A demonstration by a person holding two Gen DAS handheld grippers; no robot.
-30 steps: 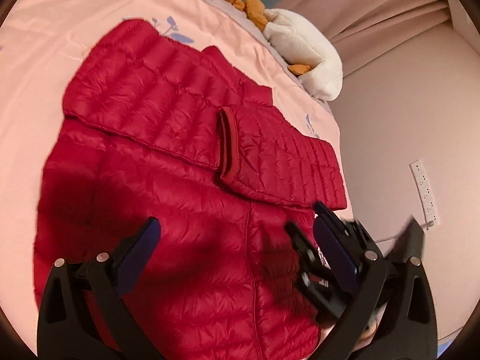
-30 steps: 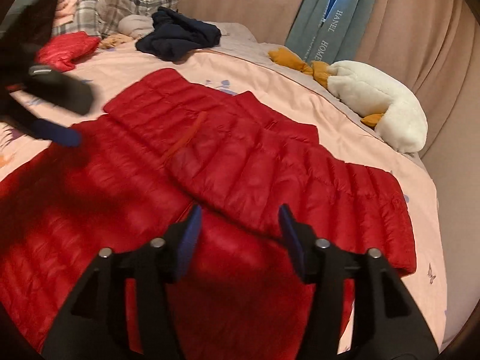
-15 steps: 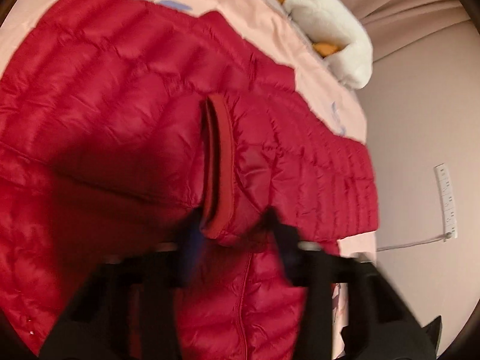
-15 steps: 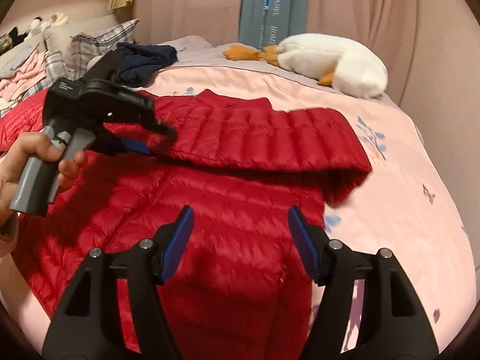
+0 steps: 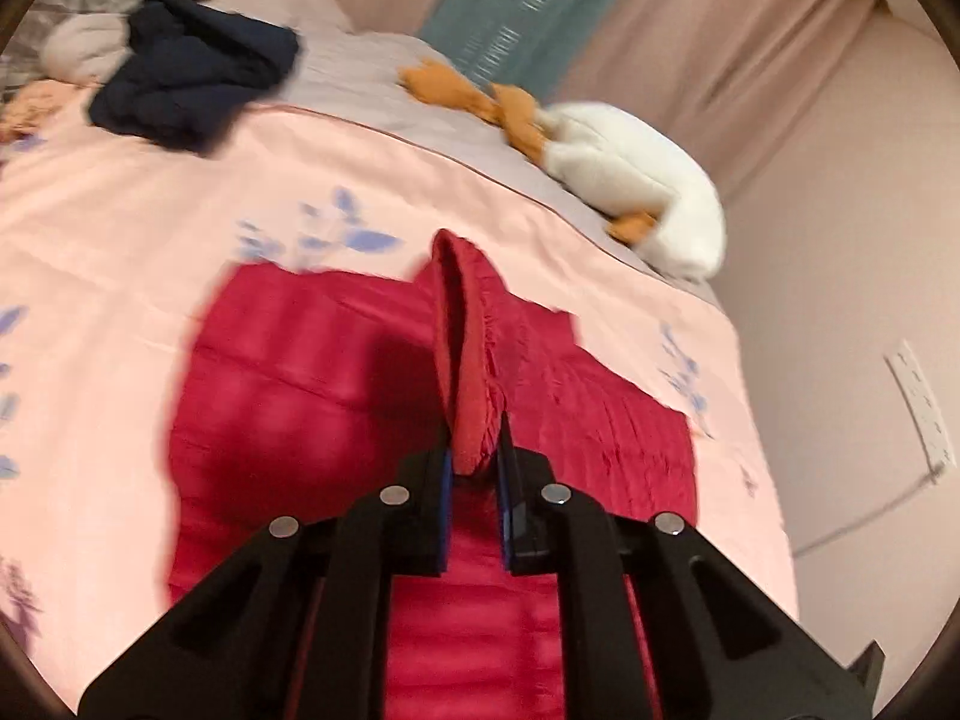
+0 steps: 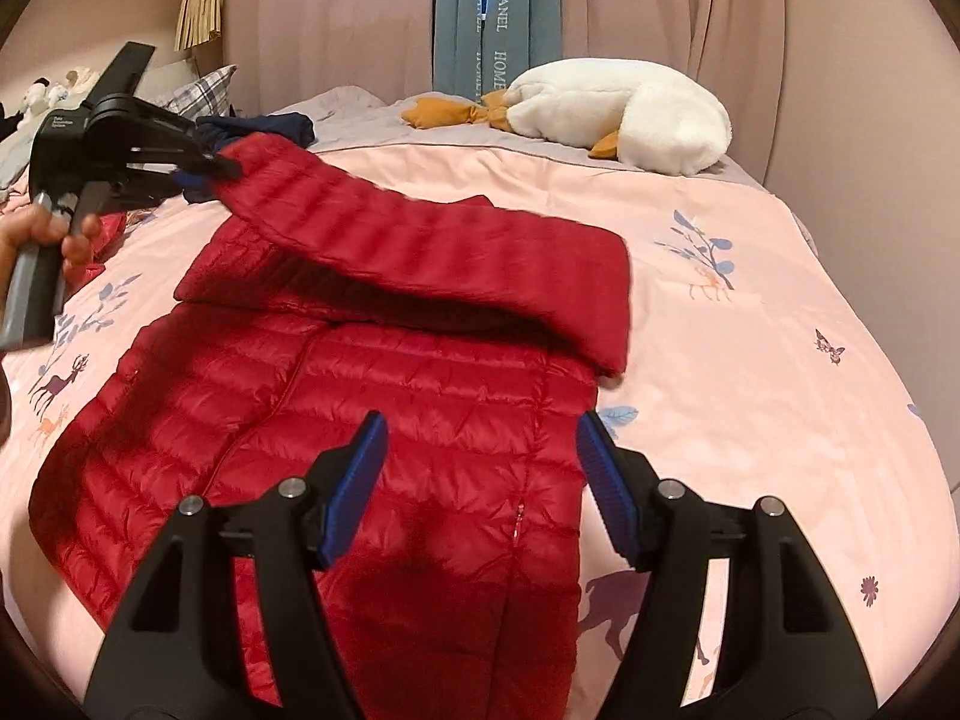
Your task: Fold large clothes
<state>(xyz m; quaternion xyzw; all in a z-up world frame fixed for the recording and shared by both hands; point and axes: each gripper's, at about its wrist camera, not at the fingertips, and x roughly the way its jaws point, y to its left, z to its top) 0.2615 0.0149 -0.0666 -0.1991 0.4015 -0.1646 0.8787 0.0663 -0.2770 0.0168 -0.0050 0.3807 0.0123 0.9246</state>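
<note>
A red quilted down jacket (image 6: 384,420) lies front up on the pink bedspread (image 6: 750,360). My left gripper (image 5: 474,468) is shut on the cuff of its sleeve (image 5: 465,360) and holds it lifted off the bed. In the right wrist view the left gripper (image 6: 204,171) holds that sleeve (image 6: 432,246) raised across the jacket's chest. My right gripper (image 6: 480,480) is open and empty, hovering above the jacket's lower right side.
A white plush goose (image 6: 624,114) lies at the far edge of the bed. A dark blue garment (image 5: 192,90) lies at the back left. Curtains (image 6: 660,6) hang behind; a wall with a socket strip (image 5: 921,408) is right.
My left gripper closed on the sleeve cuff and lifted it up and to the left. My right gripper drew back slightly and stays open.
</note>
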